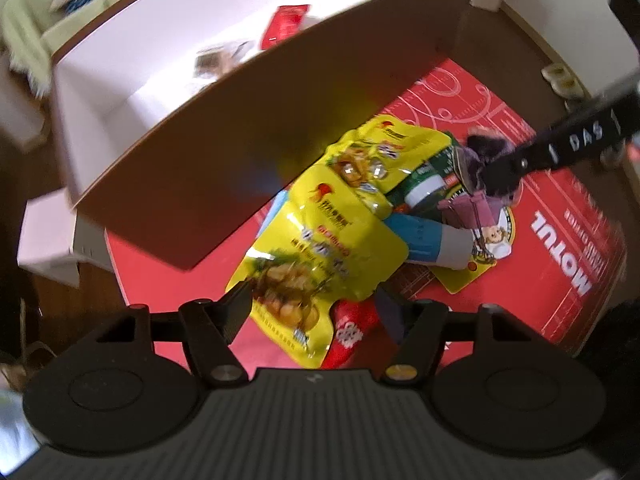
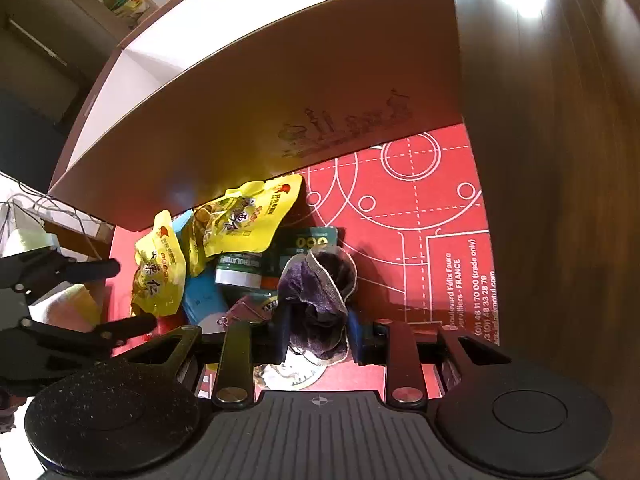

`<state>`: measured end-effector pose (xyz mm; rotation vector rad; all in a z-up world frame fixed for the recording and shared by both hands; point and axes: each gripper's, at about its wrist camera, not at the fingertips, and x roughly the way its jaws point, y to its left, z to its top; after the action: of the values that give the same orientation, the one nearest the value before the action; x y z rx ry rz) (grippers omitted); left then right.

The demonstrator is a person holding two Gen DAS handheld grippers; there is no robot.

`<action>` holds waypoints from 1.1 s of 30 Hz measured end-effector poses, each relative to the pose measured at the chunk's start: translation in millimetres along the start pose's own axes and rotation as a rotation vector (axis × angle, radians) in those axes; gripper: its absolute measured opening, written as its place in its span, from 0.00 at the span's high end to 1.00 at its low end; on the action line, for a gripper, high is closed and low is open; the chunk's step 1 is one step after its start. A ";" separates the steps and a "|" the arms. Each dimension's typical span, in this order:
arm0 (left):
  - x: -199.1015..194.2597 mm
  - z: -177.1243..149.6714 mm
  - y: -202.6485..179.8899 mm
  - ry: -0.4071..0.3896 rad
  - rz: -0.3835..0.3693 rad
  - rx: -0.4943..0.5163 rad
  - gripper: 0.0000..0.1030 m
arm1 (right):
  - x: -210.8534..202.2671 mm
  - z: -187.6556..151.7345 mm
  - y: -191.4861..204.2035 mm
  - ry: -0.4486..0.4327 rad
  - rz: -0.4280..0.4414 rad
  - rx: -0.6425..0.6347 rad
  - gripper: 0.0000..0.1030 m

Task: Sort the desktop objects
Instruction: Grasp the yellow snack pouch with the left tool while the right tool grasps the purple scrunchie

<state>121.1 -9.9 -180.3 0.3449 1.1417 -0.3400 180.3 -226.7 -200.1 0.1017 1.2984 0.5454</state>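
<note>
While the right gripper (image 2: 316, 334) pinches a crumpled purple fabric pouch with mesh trim (image 2: 320, 292) between its blue-padded fingers (image 2: 283, 332), the sorting looks to be at its lift-out step: one item is gripped and ready to leave the pile. That pouch sits at the near edge of a heap on a red printed mat (image 2: 420, 208), just in front of a dark green tin with a white band (image 2: 239, 271) and beside a blue and grey tube (image 2: 202, 300). Two yellow foil snack packets (image 2: 236, 220) lie further back, against the outer wall of a large brown cardboard box with a white inside (image 2: 280, 92).

The left gripper (image 1: 316, 312) hangs with its jaws spread wide, holding nothing; the nearest yellow packet (image 1: 320, 256) lies between and just ahead of its fingertips, with a red wrapper (image 1: 346, 334) partly under the packet. From this side the right tool's black arm reaches in to the pouch (image 1: 480, 152).

The next move, as I judge it, calls for raising the pouch clear of the tin and tube (soft cloth may snag or drag a neighbour) and carrying it over the box wall. A red packet (image 1: 285, 26) already rests inside the box. The left tongs could then close on the yellow packet.
</note>
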 end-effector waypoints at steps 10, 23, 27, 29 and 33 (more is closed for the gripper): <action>20.7 -3.1 -22.9 -0.035 0.072 0.149 0.34 | -3.8 0.0 -9.5 -0.003 0.006 0.024 0.73; -3.8 -6.4 -14.5 -0.113 0.119 0.156 0.69 | -8.2 -2.2 -2.9 -0.017 -0.011 -0.025 0.73; -18.0 -6.4 -10.3 -0.136 0.111 0.135 0.82 | -12.9 -3.2 0.4 -0.027 -0.004 -0.037 0.84; -24.3 -6.6 -7.8 -0.140 0.100 0.123 0.82 | -15.1 -4.1 2.4 -0.033 -0.005 -0.043 0.84; -34.4 -7.4 -2.8 -0.159 0.081 0.063 0.82 | -20.0 -5.9 7.4 -0.045 -0.010 -0.053 0.84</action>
<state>100.8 -6.2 -151.7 0.4111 0.9604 -0.3266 169.2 -230.3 -181.2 0.0633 1.2390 0.5656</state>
